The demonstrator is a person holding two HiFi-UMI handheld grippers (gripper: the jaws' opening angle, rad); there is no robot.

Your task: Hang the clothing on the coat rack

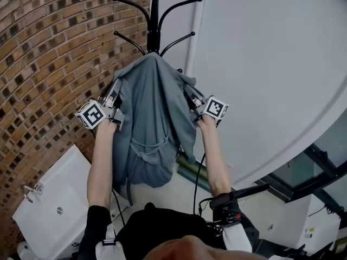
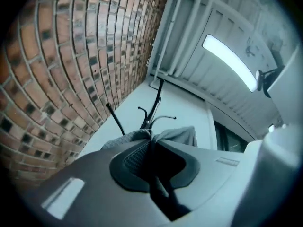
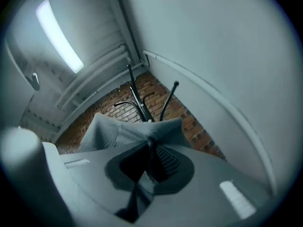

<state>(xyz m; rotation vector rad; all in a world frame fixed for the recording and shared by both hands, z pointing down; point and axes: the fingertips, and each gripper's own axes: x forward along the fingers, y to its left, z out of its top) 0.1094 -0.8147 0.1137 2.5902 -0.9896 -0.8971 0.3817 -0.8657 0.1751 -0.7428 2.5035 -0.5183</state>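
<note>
Grey jacket (image 1: 152,129) betw. L tongs (image 1: 116,92) & R tongs (image 1: 190,95), both tight on its fabric, at coat rack (image 1: 154,20).

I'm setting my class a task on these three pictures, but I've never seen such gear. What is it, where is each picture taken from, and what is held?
No robot: a person holds a tool with a two-jaw claw in each hand. The head view is from a camera on the person's head, looking down along both arms. The other two are from cameras riding on each tool, looking along its jaws. The left claw and right claw are each shut on a fold of one grey garment, held up at a black coat rack. The patterned cubes belong to the tools. Behind are a brick wall and a white wall. Whether the garment is hooked yet, I cannot tell.
</note>
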